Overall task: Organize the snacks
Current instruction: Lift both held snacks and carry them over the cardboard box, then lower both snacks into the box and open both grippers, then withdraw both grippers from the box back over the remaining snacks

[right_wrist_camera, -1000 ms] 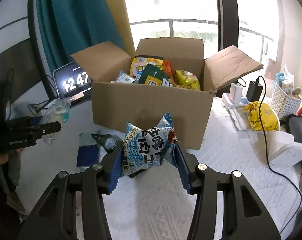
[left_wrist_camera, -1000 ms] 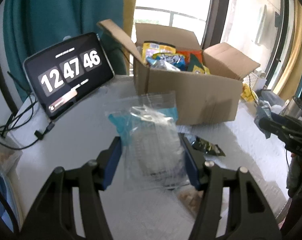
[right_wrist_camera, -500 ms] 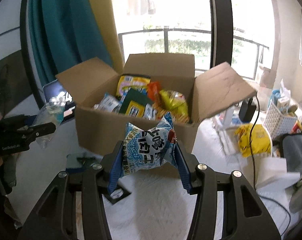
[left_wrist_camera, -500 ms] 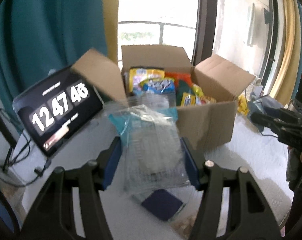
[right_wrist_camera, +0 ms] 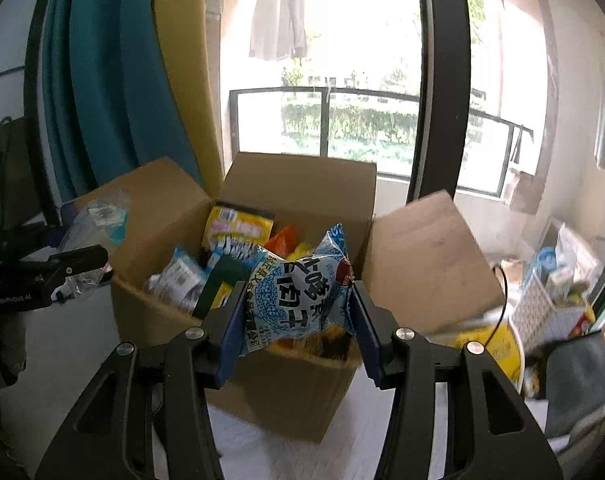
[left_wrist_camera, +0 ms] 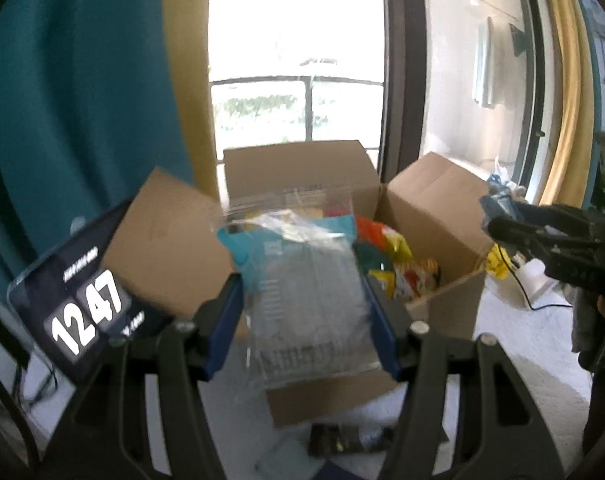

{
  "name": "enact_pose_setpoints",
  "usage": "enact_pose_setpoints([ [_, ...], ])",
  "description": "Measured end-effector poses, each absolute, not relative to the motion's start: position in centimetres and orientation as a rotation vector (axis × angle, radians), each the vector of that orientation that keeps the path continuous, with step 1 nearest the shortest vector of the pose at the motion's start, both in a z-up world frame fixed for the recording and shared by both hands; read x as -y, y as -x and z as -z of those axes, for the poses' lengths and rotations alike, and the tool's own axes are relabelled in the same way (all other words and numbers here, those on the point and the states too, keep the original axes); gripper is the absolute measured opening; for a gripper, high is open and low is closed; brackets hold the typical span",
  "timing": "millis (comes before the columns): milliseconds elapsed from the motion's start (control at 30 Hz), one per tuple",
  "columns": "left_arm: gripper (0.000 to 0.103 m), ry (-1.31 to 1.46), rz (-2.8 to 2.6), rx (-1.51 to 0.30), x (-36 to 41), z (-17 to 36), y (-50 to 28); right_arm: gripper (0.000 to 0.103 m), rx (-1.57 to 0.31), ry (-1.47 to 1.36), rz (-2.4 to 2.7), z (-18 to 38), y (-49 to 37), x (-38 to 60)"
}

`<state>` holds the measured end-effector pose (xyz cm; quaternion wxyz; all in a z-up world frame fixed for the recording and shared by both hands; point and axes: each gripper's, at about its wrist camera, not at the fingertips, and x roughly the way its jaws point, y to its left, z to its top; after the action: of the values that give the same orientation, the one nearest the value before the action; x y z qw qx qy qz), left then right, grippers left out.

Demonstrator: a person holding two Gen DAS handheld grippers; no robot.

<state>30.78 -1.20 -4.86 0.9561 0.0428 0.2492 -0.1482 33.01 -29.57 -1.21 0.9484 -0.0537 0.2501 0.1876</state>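
Observation:
My left gripper (left_wrist_camera: 304, 320) is shut on a clear plastic packet with a teal top (left_wrist_camera: 302, 292), held in the air in front of the open cardboard box (left_wrist_camera: 442, 220). My right gripper (right_wrist_camera: 296, 304) is shut on a blue and white snack bag (right_wrist_camera: 298, 288), raised over the near wall of the same cardboard box (right_wrist_camera: 286, 392). Several snack packets (right_wrist_camera: 238, 228) lie inside the box. In the right wrist view the left gripper (right_wrist_camera: 78, 260) with its clear packet (right_wrist_camera: 98, 220) shows at the left. In the left wrist view the right gripper (left_wrist_camera: 502, 224) shows at the right.
A tablet with a clock display (left_wrist_camera: 78, 308) leans at the left of the box. A dark packet (left_wrist_camera: 342, 438) lies on the white tabletop (left_wrist_camera: 534, 356) below the box. A white basket (right_wrist_camera: 550, 304) and a yellow item (right_wrist_camera: 490, 344) stand at the right. A window and teal curtain stand behind.
Both grippers have risen and moved toward the box with their packets still held. The box now looks nearer and lower in both views, and its inside shows more.

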Motion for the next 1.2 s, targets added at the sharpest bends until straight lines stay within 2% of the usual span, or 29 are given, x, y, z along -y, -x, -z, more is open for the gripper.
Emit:
enact_pose_setpoints([
  [267, 0.061, -0.108, 0.318, -0.457, 2.7, 3.5, -35.0, 0.053, -0.458, 0.081, -0.372, 0.2, -36.8, 29.3],
  [567, 0.063, -0.061, 0.313, -0.490, 3.0, 4.0, -39.9, 0.055, -0.456, 0.045, -0.343, 0.3, -40.3, 29.8],
  [633, 0.067, -0.052, 0.301, -0.498, 2.9, 4.1, -40.4, 0.062, -0.466, 0.044, -0.343, 0.3, -40.6, 29.7],
  [700, 0.082, -0.019, 0.307, -0.501, 2.6, 4.0, -40.6, 0.070, -0.469, 0.044, -0.337, 0.4, -40.7, 29.6],
  [767, 0.092, 0.016, 0.316, -0.499, 2.0, 3.8, -40.7, 0.077, -0.470, 0.043, -0.340, 0.5, -40.5, 29.6],
  [1200, 0.093, 0.045, 0.320, -0.458, 1.1, 1.8, -37.2, 0.077, -0.478, 0.074, -0.358, -0.2, -37.6, 28.4],
])
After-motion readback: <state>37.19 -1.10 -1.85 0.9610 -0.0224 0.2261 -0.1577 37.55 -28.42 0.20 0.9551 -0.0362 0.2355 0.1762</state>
